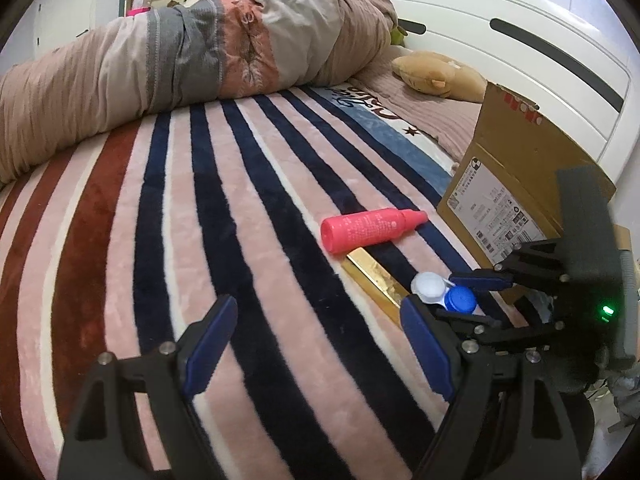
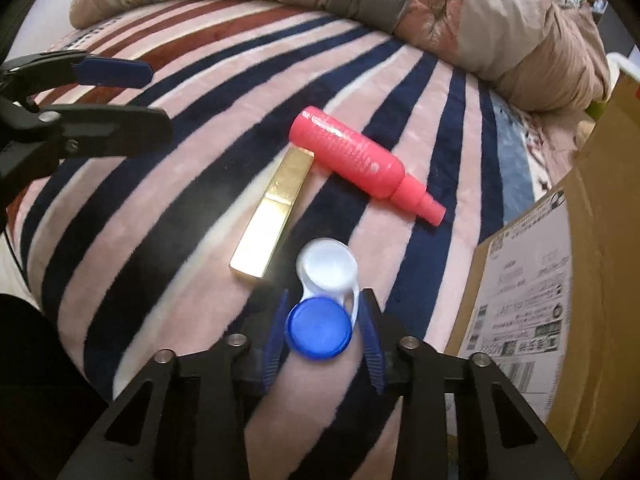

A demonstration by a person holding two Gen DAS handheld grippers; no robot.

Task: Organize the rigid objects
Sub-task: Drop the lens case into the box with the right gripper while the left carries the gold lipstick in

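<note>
Right tongs [image 2: 322, 330] nearly closed around the lens case [image 2: 324, 300] blue cap on the bed [image 2: 180, 220]; light, stiff, slick plastic, so grip cap sides. Left tongs [image 1: 316, 344] wide open, empty.

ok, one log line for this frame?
right gripper: closing around blue-and-white contact lens case | left gripper: open, idle | pink plastic bottle, gold bar: on striped blanket

The cardboard box [image 2: 580, 280] runs off the right edge. Its label print is too small to read. The right gripper [image 1: 452, 298] hides part of the gold bar [image 1: 374, 276].
</note>
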